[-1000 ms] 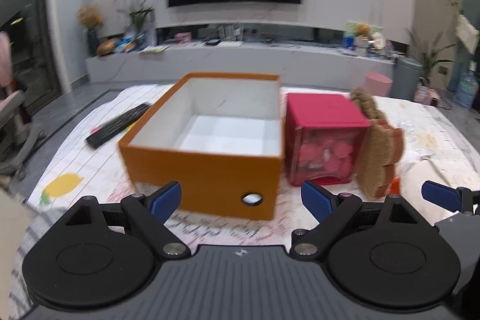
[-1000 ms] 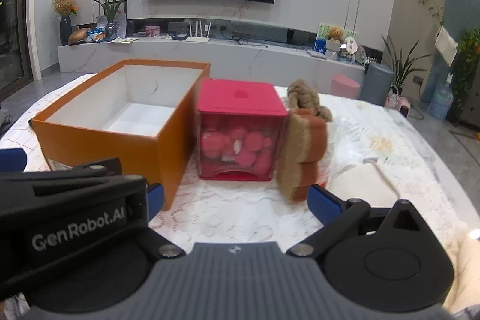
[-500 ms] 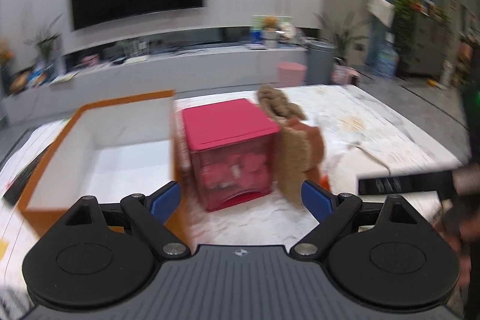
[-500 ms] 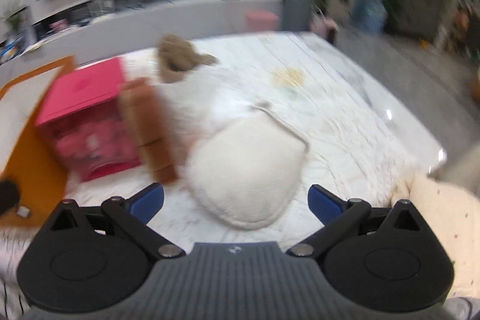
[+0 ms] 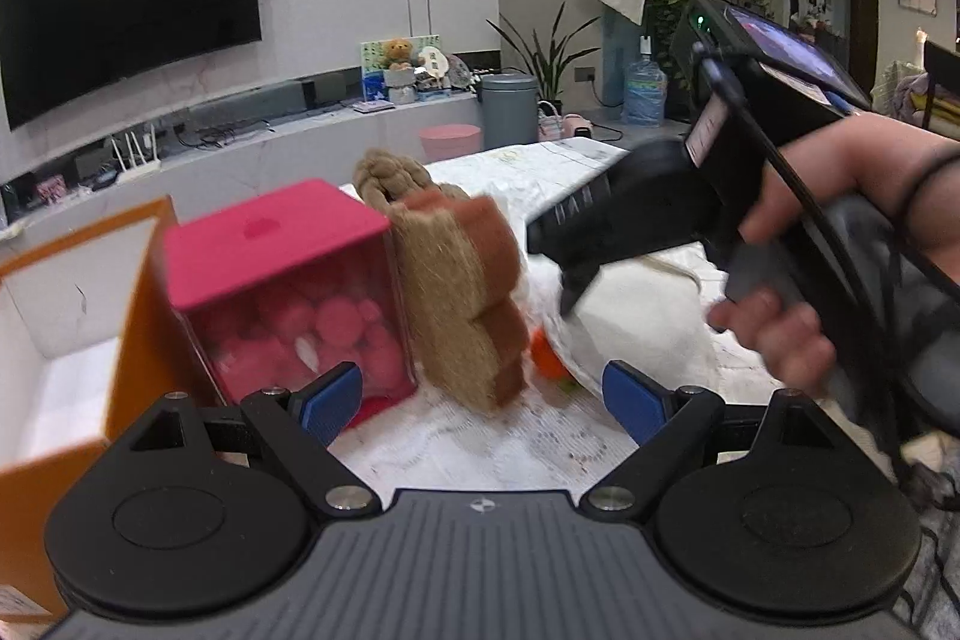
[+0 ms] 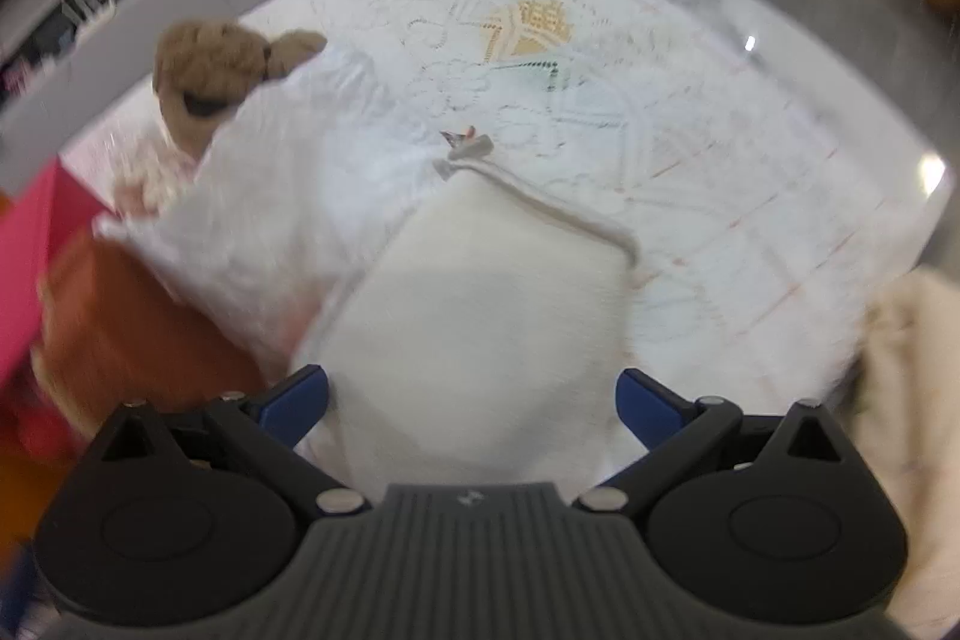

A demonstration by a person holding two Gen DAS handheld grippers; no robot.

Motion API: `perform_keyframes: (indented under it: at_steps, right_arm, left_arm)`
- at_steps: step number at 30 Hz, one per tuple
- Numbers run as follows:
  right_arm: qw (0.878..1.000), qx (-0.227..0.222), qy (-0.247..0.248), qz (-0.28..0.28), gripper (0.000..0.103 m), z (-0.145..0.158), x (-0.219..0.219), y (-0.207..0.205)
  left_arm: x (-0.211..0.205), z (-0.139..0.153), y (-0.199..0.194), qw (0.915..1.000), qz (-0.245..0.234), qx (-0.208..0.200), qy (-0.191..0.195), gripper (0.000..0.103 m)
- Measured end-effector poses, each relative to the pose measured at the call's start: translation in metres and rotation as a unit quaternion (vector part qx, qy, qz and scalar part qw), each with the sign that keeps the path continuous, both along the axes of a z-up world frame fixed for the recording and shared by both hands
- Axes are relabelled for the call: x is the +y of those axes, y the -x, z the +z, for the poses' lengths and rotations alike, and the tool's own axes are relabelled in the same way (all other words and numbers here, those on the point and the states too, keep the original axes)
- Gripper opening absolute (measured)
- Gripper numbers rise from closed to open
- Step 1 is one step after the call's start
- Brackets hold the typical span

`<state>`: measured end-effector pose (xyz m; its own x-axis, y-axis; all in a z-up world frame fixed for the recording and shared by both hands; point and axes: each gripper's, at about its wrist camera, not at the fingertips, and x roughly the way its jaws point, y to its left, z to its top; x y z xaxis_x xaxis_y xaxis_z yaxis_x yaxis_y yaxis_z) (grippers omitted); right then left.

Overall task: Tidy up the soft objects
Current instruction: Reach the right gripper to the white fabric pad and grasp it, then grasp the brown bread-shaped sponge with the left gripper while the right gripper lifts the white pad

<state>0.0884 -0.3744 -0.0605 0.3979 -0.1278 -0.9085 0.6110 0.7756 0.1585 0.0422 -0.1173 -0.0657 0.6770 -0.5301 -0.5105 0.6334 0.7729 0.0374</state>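
The right gripper (image 6: 471,400), jaws spread wide and empty, is judged to be reaching for the cream pouch (image 6: 480,304) at lower centre on the table (image 6: 690,58), next closing on it, while the left gripper (image 5: 480,394) hovers with jaws apart.

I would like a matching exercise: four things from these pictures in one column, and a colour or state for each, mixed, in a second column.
Things:
1. storage box
2. lidded cube
3. cream pouch
4. right claw

Descriptions:
a. pink lid, clear walls, pink pieces inside
b. open, poised over the pouch
c. orange outside, white inside, lidless
d. lying flat on the tablecloth, between the blue fingertips

Pairs: 1-c, 2-a, 3-d, 4-b
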Motion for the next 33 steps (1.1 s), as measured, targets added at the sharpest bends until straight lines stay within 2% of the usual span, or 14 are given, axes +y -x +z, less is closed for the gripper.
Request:
perform_keyframes:
  at_steps: [5,10,11,13,15,17,19,21,23,25,30,33]
  right_arm:
    - [0.995,-0.024,-0.084,-0.054,0.100,-0.017,-0.012,-0.002]
    - [0.994,-0.030,-0.087,-0.060,0.101,-0.025,-0.012,-0.006]
    - [0.993,-0.033,-0.095,-0.062,0.098,-0.025,-0.014,-0.005]
    - [0.990,-0.052,-0.110,-0.066,0.079,-0.021,-0.019,0.001]
    - [0.983,-0.087,-0.151,-0.064,0.045,-0.019,-0.026,0.008]
    - [0.978,-0.104,-0.176,-0.051,0.040,-0.020,-0.029,0.011]
    - [0.974,-0.115,-0.186,-0.051,0.031,-0.020,-0.031,0.015]
    - [0.970,-0.124,-0.198,-0.063,0.015,-0.015,-0.035,0.022]
    - [0.974,-0.129,-0.174,-0.071,0.009,-0.007,-0.037,0.030]
    - [0.978,-0.129,-0.148,-0.072,0.008,-0.003,-0.041,0.032]
    - [0.972,-0.153,-0.155,-0.090,0.008,0.008,-0.050,0.048]
    - [0.981,-0.147,-0.104,-0.073,0.008,0.020,-0.047,0.046]
  left_arm:
    - [0.008,-0.004,0.003,0.9996,0.014,-0.001,0.023,0.103]
    - [0.008,-0.008,-0.002,0.9995,0.025,0.009,0.016,0.103]
    - [0.007,-0.009,-0.003,0.9995,0.027,0.010,0.012,0.103]
    - [0.007,-0.012,-0.003,0.9996,0.027,0.009,0.004,0.103]
    - [0.005,-0.014,0.002,0.9997,0.025,0.001,-0.002,0.103]
    - [0.003,-0.015,0.005,0.9997,0.025,-0.005,-0.005,0.103]
    - [0.004,-0.013,0.007,0.9997,0.022,-0.010,-0.005,0.103]
    - [0.004,-0.012,0.007,0.9997,0.021,-0.014,-0.003,0.103]
    - [0.006,-0.013,0.008,0.9995,0.026,-0.015,-0.004,0.103]
    - [0.005,-0.013,0.008,0.9994,0.030,-0.015,-0.007,0.103]
    - [-0.003,-0.010,0.006,0.9996,0.027,-0.012,-0.002,0.103]
    - [-0.020,-0.011,0.003,0.9997,0.009,-0.022,-0.010,0.103]
